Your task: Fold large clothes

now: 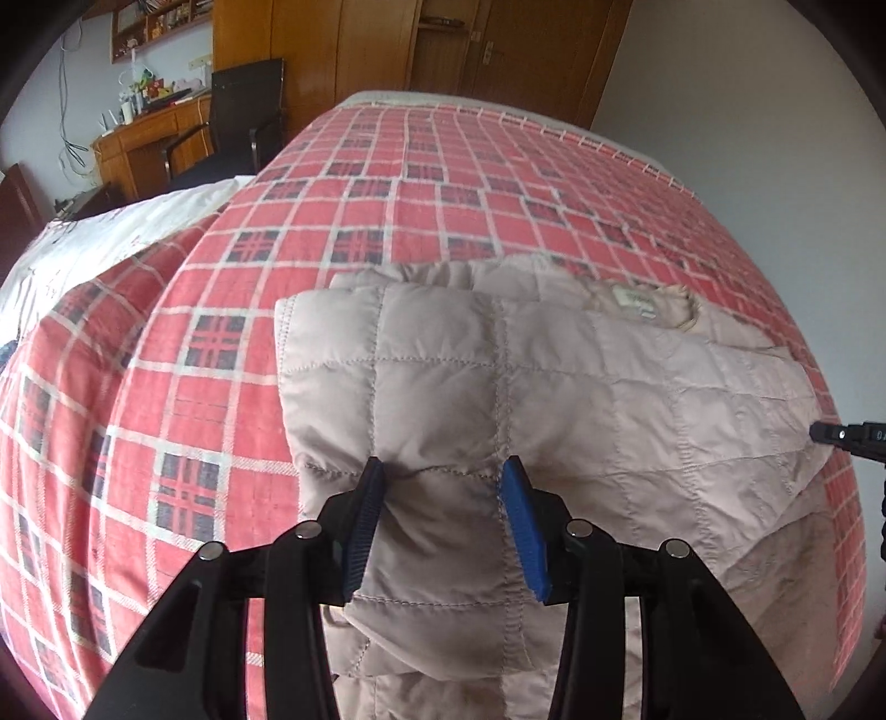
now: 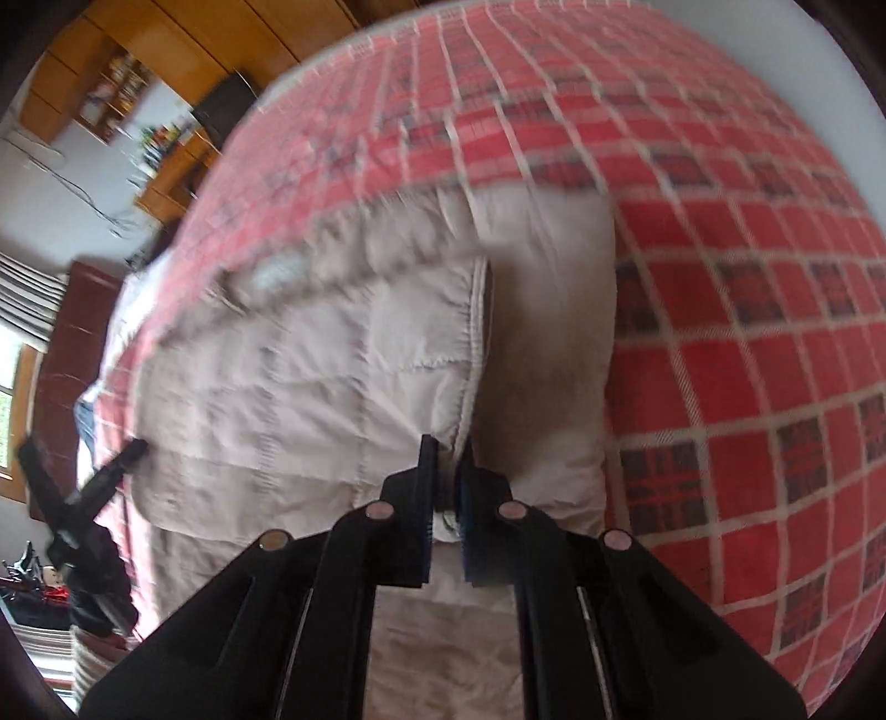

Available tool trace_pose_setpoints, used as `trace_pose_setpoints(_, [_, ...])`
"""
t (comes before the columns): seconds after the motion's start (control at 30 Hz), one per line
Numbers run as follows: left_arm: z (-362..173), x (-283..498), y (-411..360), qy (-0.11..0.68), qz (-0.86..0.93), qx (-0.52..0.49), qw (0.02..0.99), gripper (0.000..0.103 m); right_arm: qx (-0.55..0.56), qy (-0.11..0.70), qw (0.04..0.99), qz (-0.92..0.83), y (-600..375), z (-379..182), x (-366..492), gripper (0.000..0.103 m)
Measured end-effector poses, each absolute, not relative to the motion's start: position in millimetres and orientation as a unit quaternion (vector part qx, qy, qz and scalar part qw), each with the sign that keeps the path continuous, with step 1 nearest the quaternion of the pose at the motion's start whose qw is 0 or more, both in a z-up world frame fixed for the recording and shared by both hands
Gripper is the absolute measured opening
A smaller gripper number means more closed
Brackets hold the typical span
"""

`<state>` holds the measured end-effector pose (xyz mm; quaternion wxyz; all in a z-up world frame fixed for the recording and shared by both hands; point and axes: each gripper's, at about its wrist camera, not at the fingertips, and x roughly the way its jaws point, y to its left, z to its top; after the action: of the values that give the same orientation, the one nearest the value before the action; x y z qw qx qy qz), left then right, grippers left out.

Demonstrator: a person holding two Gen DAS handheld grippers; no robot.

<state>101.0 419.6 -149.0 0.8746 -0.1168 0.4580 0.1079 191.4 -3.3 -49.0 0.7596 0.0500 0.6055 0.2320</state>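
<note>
— Between the blue pads [image 1: 362, 531] of the left hand-held gripper [image 1: 443, 476], what did you see?

— A bunched fold of the quilted beige jacket [image 1: 554, 399]. The pads pressed into the fabric from both sides, well apart from each other, so that gripper was clamped on the jacket. The jacket lay on the bed [image 1: 443, 183], folded over on itself, stretching away ahead of the gripper and off to its right, on the red plaid cover.

— And the right hand-held gripper [image 2: 446, 454]?

— Nearly closed, with the jacket's piped edge [image 2: 479, 343] pinched between its fingers. From its own camera the folded upper layer spread ahead and to its left, and a smoother beige layer [image 2: 554, 332] ran ahead and to its right. That view was blurred, so finer detail was lost.

— Could each gripper see the other?

— Yes. The right one's black tip showed at the far right of the left camera's view [image 1: 830, 433], touching the jacket's edge. The left one appeared far left in the right camera's view [image 2: 119, 459], also at the jacket's edge.

— Anything beyond the bed?

— A wooden desk [image 1: 144, 138] and a black chair [image 1: 243, 111] stood ahead and left of the left gripper, with a wooden wardrobe [image 1: 387, 44] behind.
</note>
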Motion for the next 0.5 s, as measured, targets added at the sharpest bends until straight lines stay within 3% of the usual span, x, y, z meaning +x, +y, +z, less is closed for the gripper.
trace_pose_setpoints(0.23, [-161.1, 106.5, 422.2, 0.475, 0.111, -0.113, 0.865, 0.045, 0.024, 0.618, 0.753, 0.224, 3.9, -70.0, 191.7, 0.010])
trace_pose_setpoints(0.33, [-144.4, 102.4, 421.7, 0.465, 0.116, -0.119, 0.870, 0.044, -0.007, 0.599, 0.773, 0.208, 4.6, -44.3, 186.1, 0.019])
trace_pose_setpoints(0.5, [-106.3, 97.4, 404.7, 0.418, 0.091, -0.118, 0.896, 0.045, -0.007, 0.553, 0.799, 0.234, 5.0, -5.3, 184.3, 0.020])
